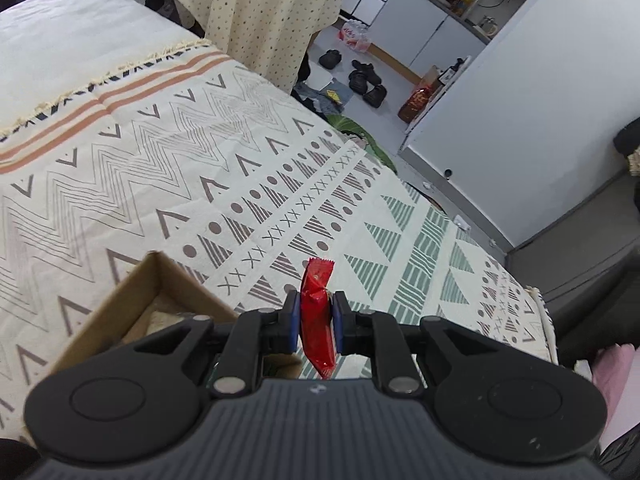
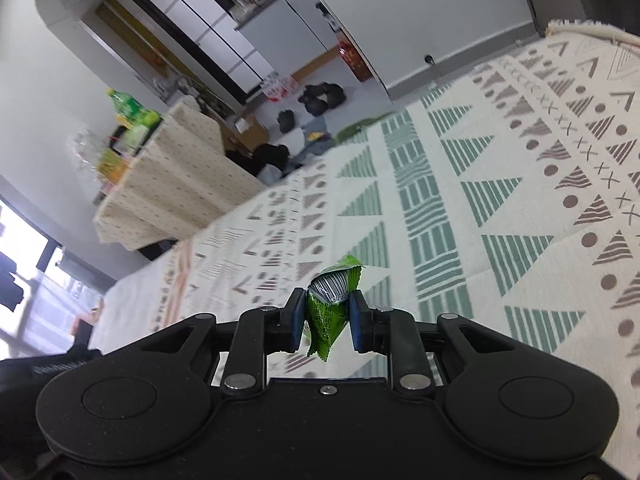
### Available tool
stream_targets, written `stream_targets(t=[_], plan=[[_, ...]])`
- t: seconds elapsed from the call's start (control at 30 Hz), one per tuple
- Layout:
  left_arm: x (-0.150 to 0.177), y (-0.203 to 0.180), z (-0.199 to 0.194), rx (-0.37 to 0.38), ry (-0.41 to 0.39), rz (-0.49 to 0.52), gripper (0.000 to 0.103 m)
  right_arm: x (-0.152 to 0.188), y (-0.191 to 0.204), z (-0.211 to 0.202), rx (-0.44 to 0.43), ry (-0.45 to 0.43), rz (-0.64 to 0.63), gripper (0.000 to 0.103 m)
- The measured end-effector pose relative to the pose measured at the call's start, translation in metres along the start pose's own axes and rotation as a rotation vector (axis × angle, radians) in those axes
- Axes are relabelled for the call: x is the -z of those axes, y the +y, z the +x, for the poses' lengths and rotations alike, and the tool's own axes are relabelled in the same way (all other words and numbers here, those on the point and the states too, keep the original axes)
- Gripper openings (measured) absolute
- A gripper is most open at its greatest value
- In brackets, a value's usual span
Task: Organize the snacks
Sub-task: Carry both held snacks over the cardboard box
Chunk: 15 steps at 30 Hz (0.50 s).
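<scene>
Left hand-held gripper (image 1: 316, 322) is clamped on a red snack packet (image 1: 317, 316) above the patterned blanket (image 1: 248, 168), just right of an open cardboard box (image 1: 136, 304). Right hand-held gripper (image 2: 327, 318) pinches a green snack packet (image 2: 329, 312), barcode showing, over the same blanket (image 2: 480, 200).

A home: patterned bedspread (image 1: 200, 168), slippers (image 1: 364, 80) and kitchen cabinets (image 1: 424, 28).
</scene>
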<state>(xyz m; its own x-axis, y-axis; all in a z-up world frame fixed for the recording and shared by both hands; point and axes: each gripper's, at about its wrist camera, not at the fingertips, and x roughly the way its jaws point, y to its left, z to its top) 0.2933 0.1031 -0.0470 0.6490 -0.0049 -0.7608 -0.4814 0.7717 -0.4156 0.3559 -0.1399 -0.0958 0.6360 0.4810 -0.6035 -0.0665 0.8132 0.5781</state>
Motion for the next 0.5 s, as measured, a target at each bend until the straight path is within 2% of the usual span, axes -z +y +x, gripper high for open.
stream_targets(t=[0.27,0.5], plan=[[0.004,0.016,-0.049,0.025,-0.02,0.03,0.016,0.014,0.034,-0.043,-0.043,-0.044,-0.041,0.022],[0.012,0.038,-0.078,0.044,-0.008,0.046,0.016,0.037,0.055,-0.07,-0.064,-0.052,-0.074,0.022]])
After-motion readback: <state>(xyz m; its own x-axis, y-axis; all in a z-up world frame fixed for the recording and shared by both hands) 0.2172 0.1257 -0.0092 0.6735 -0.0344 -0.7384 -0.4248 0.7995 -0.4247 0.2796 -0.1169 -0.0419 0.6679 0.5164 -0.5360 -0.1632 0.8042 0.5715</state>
